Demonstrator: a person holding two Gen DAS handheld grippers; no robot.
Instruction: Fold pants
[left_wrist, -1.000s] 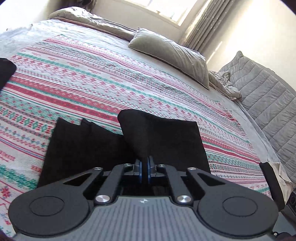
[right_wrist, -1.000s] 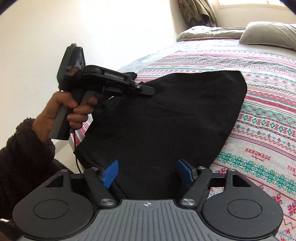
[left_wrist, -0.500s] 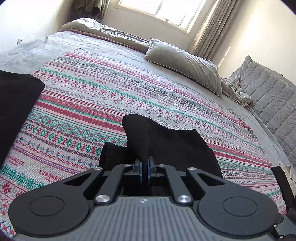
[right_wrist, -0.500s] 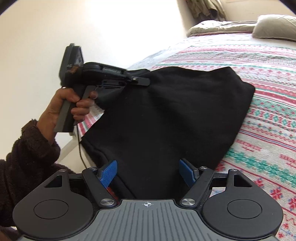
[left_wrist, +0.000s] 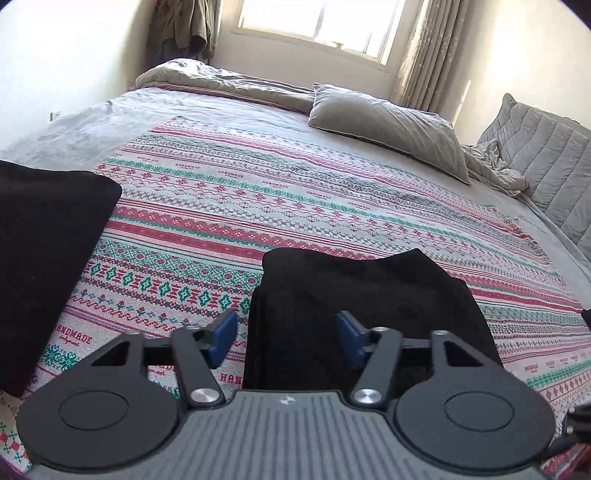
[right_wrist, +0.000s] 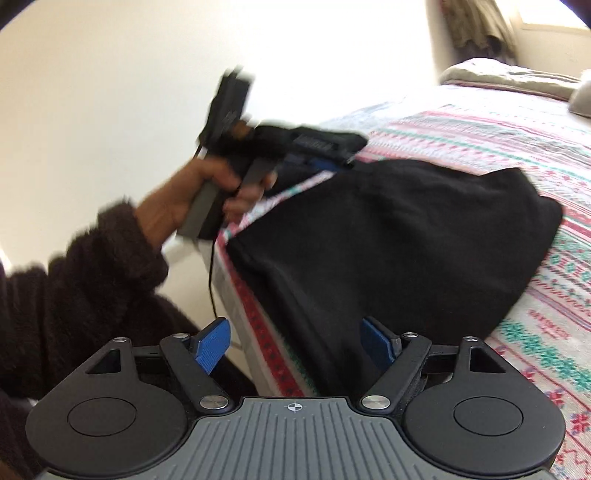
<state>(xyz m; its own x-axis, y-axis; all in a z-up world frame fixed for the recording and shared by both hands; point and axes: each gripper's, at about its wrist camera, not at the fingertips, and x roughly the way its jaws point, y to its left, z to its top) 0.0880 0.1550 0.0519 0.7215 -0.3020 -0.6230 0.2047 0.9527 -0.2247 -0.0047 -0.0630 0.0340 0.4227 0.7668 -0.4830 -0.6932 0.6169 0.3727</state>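
The black pants (left_wrist: 362, 291) lie folded on the patterned bedspread (left_wrist: 295, 206), and another black part of them (left_wrist: 44, 240) shows at the left edge. My left gripper (left_wrist: 286, 338) hangs just above the near fold. Its jaws are opening, and the blue pads stand clear of the cloth on both sides. In the right wrist view the pants (right_wrist: 406, 240) spread from the bed's edge. My right gripper (right_wrist: 295, 343) is also opening, with the pants' near edge between its pads but not pinched. The left gripper (right_wrist: 336, 164) appears there blurred, at the far corner of the pants.
A grey pillow (left_wrist: 388, 125) and a rumpled duvet (left_wrist: 221, 81) lie at the head of the bed. A quilted grey cushion (left_wrist: 546, 158) stands at the right. A hand (right_wrist: 192, 199) in a dark fuzzy sleeve holds the left gripper beside the bed's edge (right_wrist: 236, 280).
My left gripper was shut on a raised fold of the pants; now it stands wide and the fold lies flat. The right gripper's pads spread slightly and it swung left.
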